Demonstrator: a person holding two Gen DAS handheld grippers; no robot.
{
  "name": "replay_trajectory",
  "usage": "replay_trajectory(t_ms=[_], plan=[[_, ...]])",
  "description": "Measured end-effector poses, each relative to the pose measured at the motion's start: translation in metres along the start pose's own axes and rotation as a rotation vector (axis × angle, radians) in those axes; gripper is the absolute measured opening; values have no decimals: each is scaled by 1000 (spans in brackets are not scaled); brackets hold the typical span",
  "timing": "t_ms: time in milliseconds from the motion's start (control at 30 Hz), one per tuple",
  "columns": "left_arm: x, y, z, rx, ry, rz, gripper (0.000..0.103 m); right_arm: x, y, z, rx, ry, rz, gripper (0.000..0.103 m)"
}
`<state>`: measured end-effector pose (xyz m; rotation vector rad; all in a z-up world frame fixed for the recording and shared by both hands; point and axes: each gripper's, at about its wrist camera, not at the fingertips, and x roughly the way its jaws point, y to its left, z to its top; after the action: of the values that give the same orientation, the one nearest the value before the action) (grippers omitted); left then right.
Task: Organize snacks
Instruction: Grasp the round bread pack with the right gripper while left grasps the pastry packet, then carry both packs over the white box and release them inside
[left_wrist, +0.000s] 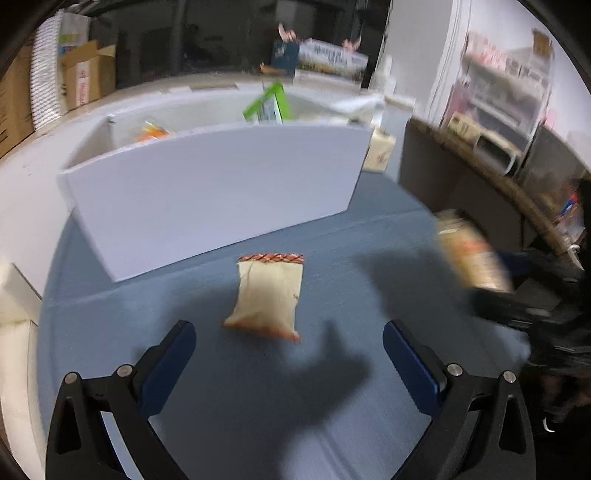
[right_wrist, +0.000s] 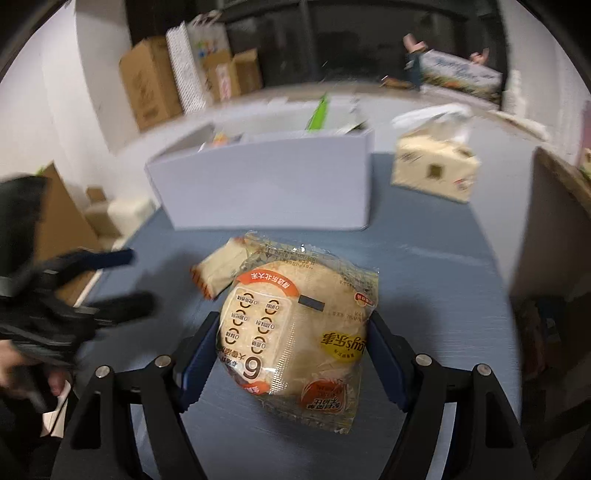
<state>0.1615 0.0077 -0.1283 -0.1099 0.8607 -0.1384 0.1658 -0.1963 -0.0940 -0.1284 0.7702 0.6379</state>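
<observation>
Right wrist alone shows tissue pack (right_wrist: 434, 168).

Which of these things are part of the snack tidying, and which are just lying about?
Part of the job:
- round rice-cracker pack, between the right gripper's jaws
- small beige snack packet
- white box with snacks inside
- left gripper, open

Lying about:
- tissue pack
- cardboard boxes
</observation>
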Motion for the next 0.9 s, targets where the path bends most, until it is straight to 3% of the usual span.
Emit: replay_trajectory(t_ms=[167, 400, 433, 467, 500, 533, 567, 667, 767, 900], plan=[[45, 3, 20, 0, 67, 8, 103, -13, -11, -1, 23, -28, -13, 80], [66, 12, 26, -13, 115, 5, 101, -13, -26, -6, 55, -22, 2, 80], [65, 11, 25, 9, 100, 13, 91, -13, -26, -7, 55, -21, 3, 80], [64, 10, 24, 23, 95, 33, 71, -13, -25, -7, 54, -21, 6, 80], [62, 9, 24, 40, 93, 65, 60, -13, -24, -8, 52, -21, 9, 80], [60, 12, 24, 29, 92, 51, 51, -12, -24, -7, 50, -19, 10, 80], [55, 15, 23, 2, 82, 4, 49, -12, -23, -8, 48, -19, 11, 80], [33, 15, 17, 6, 16, 15, 48, -11, -24, -7, 44, -23, 17, 80], [-4, 17, 14, -21, -79, -22, 48, -13, -23, -5, 46, -32, 20, 80], [-61, 21, 27, -42, -217, -33, 48, -13, -21, 4, 48, -50, 47, 80]])
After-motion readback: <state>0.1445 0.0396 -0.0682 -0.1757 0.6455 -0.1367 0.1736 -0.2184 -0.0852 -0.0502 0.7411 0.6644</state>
